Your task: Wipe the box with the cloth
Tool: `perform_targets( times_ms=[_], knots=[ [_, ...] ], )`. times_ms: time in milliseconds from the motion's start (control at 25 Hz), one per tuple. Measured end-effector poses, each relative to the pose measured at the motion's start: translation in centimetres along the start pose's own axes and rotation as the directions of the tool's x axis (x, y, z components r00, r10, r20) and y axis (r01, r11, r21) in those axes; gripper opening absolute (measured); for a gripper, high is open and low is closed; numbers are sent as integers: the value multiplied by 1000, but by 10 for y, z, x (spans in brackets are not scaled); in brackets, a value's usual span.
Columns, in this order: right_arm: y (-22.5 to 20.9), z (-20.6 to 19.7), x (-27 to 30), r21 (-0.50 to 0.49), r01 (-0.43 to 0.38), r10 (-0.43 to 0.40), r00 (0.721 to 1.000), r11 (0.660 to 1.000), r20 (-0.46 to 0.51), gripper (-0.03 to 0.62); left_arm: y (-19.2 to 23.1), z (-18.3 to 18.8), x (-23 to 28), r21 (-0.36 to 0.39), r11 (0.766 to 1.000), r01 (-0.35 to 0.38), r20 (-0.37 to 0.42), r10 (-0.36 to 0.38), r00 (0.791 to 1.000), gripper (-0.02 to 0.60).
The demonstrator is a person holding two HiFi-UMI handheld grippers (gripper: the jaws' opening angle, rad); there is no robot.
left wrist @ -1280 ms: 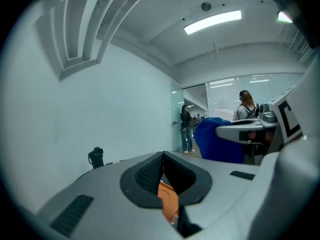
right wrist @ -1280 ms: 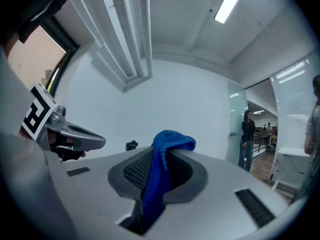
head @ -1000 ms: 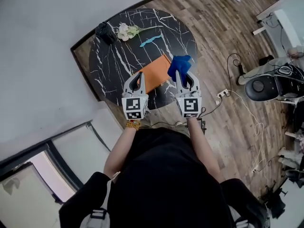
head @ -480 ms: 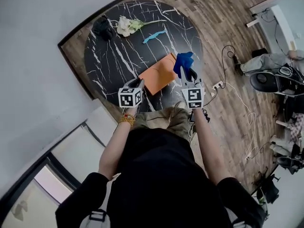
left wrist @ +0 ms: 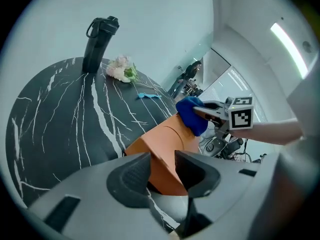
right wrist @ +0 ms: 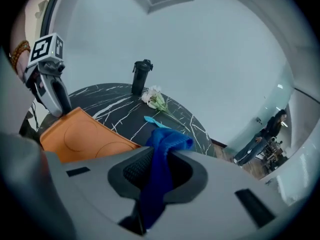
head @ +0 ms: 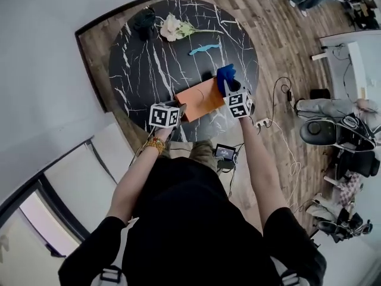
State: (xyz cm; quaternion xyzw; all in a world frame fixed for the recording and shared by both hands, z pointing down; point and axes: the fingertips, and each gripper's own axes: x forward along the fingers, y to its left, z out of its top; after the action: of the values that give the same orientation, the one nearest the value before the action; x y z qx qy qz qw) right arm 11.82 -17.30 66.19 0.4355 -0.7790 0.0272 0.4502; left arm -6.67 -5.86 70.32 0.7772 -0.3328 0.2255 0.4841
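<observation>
An orange box point(head: 199, 99) lies flat near the front edge of the round black marble table point(head: 143, 70). My left gripper point(head: 180, 109) is at the box's near left corner. In the left gripper view that corner point(left wrist: 165, 151) sits between the jaws, which are opening, and the pads do not press on it. My right gripper point(head: 228, 89) is shut on a blue cloth point(head: 225, 76). The cloth point(right wrist: 159, 159) hangs bunched between the jaws at the box's far right end point(left wrist: 190, 115). Whether it touches the box I cannot tell.
At the table's far side stand a black bottle point(head: 144, 20), a bunch of pale flowers point(head: 174, 27) and a small light-blue item point(head: 204, 49). Cables and a power strip point(head: 262, 123) lie on the wooden floor to the right, by an office chair point(head: 333, 130).
Both grippers have come down from above the table to the box. The left jaws, shut before, now stand apart round the box's corner. The cloth has come down with the right gripper.
</observation>
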Motion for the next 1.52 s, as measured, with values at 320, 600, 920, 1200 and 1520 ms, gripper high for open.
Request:
perform_targets(
  times_ms=[320,600,920,1200,1520],
  knots=[
    [22,-17,30,-72,-23,14,992,997,-123,40,2,-13,8,34,999,-12,-27,13,1000,152],
    [26,-10,30,99,2,10,993,995,-114,40,-3,-14,8,30,999,17,-15,-16,1000,153],
    [62,5,29,161,-69,77,996,985,-49,40,-3,-16,7,21,999,33,-4,-33,999,153],
    [113,31,16,104,-175,175,984,979,15,40,0,-19,2,15,999,48,0,-48,999,156],
    [173,55,9,93,-320,315,947,943,70,40,15,-26,-14,-24,998,52,15,-52,999,155]
  ],
)
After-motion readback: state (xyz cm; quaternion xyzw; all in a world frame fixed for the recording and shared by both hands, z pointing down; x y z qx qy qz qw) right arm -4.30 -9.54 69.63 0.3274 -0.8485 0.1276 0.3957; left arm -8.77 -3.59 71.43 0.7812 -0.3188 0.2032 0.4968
